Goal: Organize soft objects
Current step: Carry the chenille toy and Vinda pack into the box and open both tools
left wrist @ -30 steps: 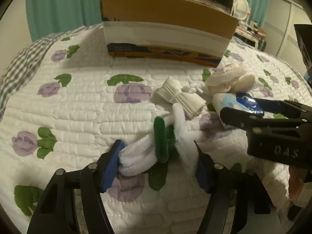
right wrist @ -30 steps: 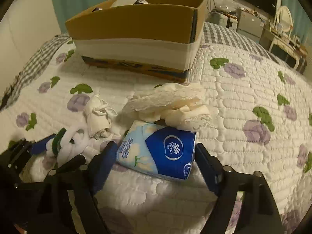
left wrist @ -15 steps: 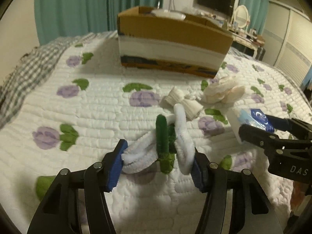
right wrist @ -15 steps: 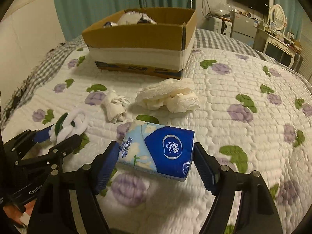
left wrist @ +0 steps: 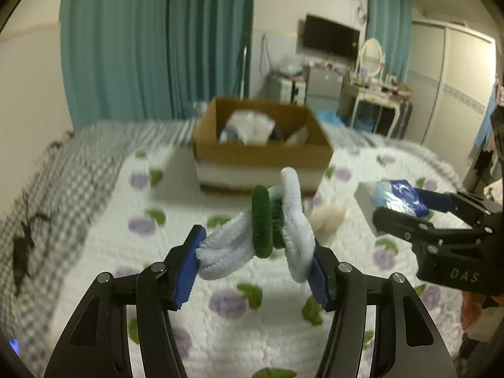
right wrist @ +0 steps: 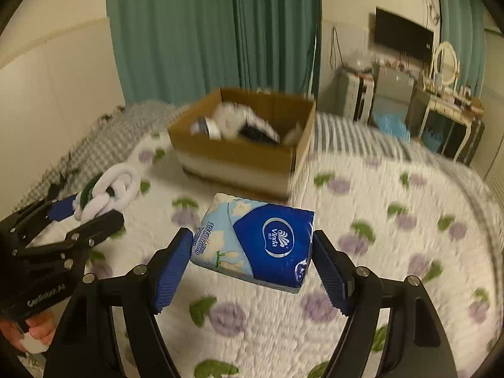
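Setting: bedroom with teal curtains (left wrist: 157, 41), a wall-mounted television (left wrist: 329, 39) and a dressing table with an oval mirror (left wrist: 371, 53); everything happens over a white quilted bedspread printed with purple flowers and green leaves (left wrist: 104, 239).
Destination: open brown cardboard box (left wrist: 261, 154) on the bedspread, ahead of both tools, already holding pale soft items.
Left gripper (left wrist: 255, 264): part-closed, its blue pads pinching a chain of fuzzy white and green plush links (left wrist: 267, 230), held clear above the quilt.
Right gripper (right wrist: 252, 267): closed far enough to clamp a soft blue-and-white plastic pack of tissues (right wrist: 255, 242) by its two ends, also off the quilt.
Step in hand: carry, by my reading; both loads are lifted and pointed towards the box, neither is over it yet.
Next move calls for: travelling forward until each load hangs above the box opening, then letting go; the dangling links may need extra height to pass the near wall.
Left view only: a cream soft item (left wrist: 327, 217) lying on the quilt beyond the links.
Right view only: the tissue pack's printed face, and dark and white things in the box, too blurred to name.
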The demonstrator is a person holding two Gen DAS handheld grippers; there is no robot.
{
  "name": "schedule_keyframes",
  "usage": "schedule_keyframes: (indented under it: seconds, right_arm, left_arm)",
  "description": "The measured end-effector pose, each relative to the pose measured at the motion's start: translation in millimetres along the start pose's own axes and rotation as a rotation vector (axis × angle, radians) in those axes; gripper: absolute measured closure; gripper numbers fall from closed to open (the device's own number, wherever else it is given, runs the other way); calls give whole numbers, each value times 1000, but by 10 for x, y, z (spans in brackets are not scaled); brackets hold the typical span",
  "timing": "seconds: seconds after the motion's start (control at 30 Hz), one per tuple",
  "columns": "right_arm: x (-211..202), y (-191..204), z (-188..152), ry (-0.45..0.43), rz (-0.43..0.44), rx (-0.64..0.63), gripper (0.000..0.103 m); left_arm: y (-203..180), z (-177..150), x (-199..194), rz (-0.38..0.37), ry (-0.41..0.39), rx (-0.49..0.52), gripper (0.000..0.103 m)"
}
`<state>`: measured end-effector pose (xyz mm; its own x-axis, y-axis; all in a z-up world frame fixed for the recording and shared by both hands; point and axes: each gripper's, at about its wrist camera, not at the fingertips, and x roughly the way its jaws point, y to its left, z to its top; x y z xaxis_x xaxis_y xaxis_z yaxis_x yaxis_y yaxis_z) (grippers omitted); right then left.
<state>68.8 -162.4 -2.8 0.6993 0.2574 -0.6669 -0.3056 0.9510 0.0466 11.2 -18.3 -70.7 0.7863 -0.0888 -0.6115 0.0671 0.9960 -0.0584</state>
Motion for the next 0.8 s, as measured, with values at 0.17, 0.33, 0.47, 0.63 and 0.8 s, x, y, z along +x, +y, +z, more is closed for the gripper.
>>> schedule_keyframes:
  seconds: [0.17,0.33,0.47,0.63,0.8]
  right_arm:
    - [-250,-14,413,-78,-6,-14,27]
    - [-420,-28,822,-147,29,-21,27]
    - [-415,-61,1156,-182,33,-38,27]
    - [-108,-168,1553,-197,27,-23,27]
    - [475,-325,1851,-193,24,5,27]
  left_arm:
    - [-69,331,-268,2,-87,41,45]
    - [-28,728,-348,-4,-130,42,44]
    - [-32,1058,-343,62,-183,107,44]
    - [-25,1451,-98,87,-211,181,44]
    - [55,1772,517,94,-189,203,44]
